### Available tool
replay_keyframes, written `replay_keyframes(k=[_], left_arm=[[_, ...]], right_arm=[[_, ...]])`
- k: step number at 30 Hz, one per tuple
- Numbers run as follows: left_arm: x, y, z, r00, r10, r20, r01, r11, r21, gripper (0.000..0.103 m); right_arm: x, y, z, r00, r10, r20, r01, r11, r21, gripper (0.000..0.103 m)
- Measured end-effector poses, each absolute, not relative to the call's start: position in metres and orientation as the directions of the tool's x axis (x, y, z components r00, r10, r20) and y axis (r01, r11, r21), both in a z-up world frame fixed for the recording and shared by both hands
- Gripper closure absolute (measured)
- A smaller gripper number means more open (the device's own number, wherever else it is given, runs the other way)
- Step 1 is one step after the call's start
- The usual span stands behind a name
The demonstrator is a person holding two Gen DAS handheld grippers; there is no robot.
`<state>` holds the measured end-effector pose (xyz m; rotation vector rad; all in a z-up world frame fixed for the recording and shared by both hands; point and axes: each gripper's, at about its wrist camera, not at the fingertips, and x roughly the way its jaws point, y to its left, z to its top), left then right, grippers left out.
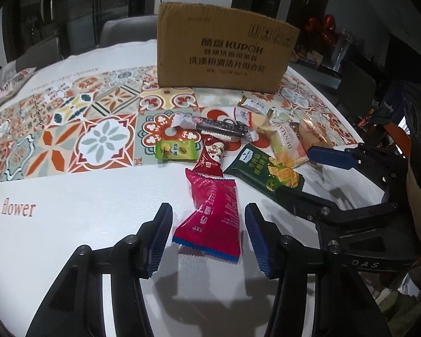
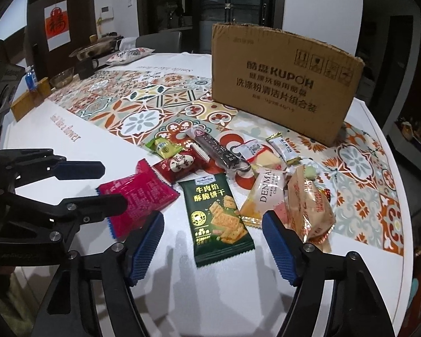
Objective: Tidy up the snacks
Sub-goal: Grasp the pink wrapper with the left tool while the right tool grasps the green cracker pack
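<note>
Several snack packets lie in a loose pile before a brown cardboard box [image 1: 224,50], which also shows in the right wrist view [image 2: 283,84]. My left gripper [image 1: 207,238] is open, its jaws on either side of a magenta packet [image 1: 210,219], not touching it. My right gripper [image 2: 213,247] is open over the near end of a dark green cracker packet [image 2: 216,219]. The same green packet [image 1: 269,171] shows in the left view, with the right gripper [image 1: 308,177] over it. A small green packet [image 1: 176,150], a dark red one [image 1: 212,157] and a long dark bar [image 1: 224,127] lie behind.
The table has a white cloth with a patterned tile band [image 1: 70,129]. A white Denmark packet [image 2: 266,193] and a gold packet [image 2: 308,205] lie right of the green one. A wooden holder [image 2: 31,98], glass bowl [image 2: 61,77] and pillow pack [image 2: 129,53] sit far left.
</note>
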<state>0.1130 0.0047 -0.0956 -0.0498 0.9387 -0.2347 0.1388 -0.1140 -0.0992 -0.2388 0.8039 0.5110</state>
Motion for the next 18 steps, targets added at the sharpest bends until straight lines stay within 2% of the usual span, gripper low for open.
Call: replay_keyframes(k=[13,16,18], left_arm=[[0.131,0.009,-0.107,0.529,-0.263,-0.807,0.163,0.965,-0.207,0.060],[0.132,0.010,-0.107,0.527,-0.272,-0.805,0.163,0.962,-0.218,0.064],[0.132,0.010,-0.107,0.524,-0.286,-0.802,0.166,0.958,-0.233,0.072]], right_arm=[[0.161,-0.106,-0.118,0.510,0.368,-0.778,-0.552,0.833,0.033,0.038],[0.164,-0.104,-0.121,0.493,0.376,-0.784,-0.552,0.832,0.052,0.039],[0.165,-0.103,-0.123,0.487,0.379,-0.787,-0.554,0.831,0.058,0.045]])
